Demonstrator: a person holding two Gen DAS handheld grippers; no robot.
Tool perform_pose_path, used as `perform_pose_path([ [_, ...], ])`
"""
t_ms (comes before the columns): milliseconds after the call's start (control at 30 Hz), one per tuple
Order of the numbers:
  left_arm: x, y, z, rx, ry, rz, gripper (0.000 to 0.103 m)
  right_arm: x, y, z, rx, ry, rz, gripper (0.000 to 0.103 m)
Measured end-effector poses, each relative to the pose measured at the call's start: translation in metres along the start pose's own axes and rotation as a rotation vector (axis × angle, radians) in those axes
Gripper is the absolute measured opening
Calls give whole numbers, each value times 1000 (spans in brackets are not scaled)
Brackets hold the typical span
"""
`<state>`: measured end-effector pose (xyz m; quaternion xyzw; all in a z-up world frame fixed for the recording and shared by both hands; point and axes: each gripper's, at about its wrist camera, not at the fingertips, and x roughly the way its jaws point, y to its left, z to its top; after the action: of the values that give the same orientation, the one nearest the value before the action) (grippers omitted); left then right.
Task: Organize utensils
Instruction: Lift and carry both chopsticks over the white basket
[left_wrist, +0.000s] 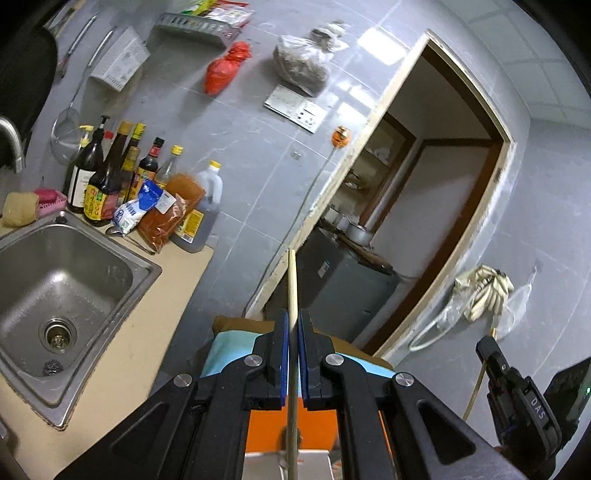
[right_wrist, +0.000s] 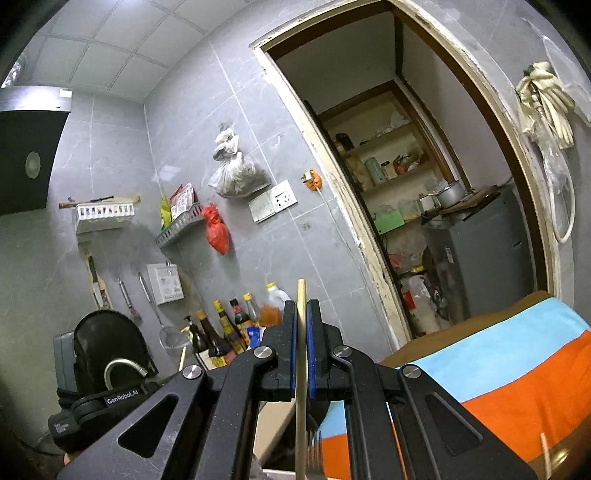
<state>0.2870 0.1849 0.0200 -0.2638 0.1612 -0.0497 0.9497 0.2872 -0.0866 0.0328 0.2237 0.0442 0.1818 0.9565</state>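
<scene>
My left gripper is shut on a pale wooden chopstick that stands up between its blue pads and reaches past the fingertips. My right gripper is shut on a second wooden chopstick, also upright between its pads. The right gripper shows at the lower right of the left wrist view; the left gripper's body shows at the lower left of the right wrist view. Both are held in the air above a striped cloth. Another stick end shows at the lower right.
A steel sink sits in the beige counter on the left, with sauce bottles and spice bags behind it. Wall racks, hanging tools and bags are on the grey tiled wall. A doorway opens to a pantry and fridge.
</scene>
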Motion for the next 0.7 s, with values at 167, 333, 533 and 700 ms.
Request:
perform_pose_path([
  [167,9,10,1,-18,-47,26,5,1,-5,-9,21,-73,-57,4],
  [333,17,12,0,-15,-85,55,5,2,-14,-16,42,-140,-128,4],
  [533,22,11,-6,5,-106,79,5,9,-13,-27,13,-156,-149,4],
  [700,25,11,-9,21,-115,93,5,14,-10,-35,-22,-119,-140,4],
])
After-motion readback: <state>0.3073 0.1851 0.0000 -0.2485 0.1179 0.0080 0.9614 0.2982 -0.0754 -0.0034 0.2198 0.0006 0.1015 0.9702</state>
